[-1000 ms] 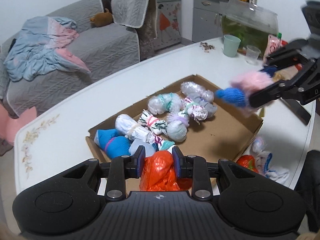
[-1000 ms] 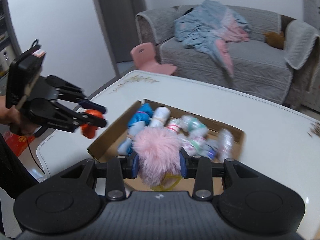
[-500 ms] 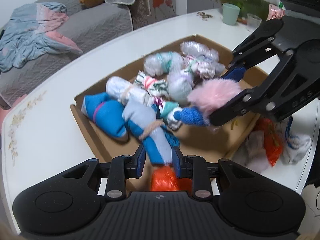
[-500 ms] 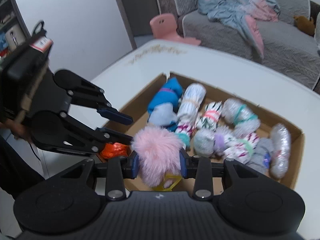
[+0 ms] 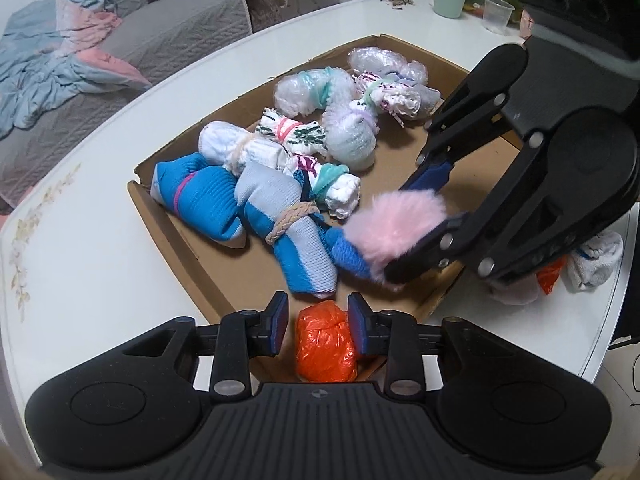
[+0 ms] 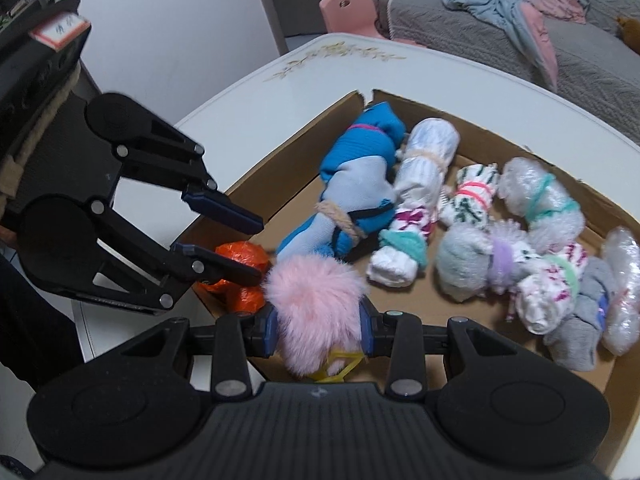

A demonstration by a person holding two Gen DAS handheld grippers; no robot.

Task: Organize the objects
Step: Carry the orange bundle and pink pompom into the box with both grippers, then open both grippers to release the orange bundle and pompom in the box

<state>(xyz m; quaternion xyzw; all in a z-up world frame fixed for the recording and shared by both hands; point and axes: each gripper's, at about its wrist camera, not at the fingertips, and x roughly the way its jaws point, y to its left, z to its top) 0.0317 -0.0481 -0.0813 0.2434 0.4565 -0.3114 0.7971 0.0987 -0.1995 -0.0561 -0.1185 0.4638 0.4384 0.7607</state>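
Evidently both bundles are handling as light, soft and compressible goods, best pinched across the middle. The left gripper [image 5: 318, 326] has just been opening its jaws; the orange bag bundle [image 5: 326, 346] is sitting between them at the near corner of the cardboard tray [image 5: 208, 264], touching the right pad and clear of the left. The right gripper [image 6: 318, 330] is squeezing the pink fluffy bundle [image 6: 316, 300], hovering low over the tray's near edge.
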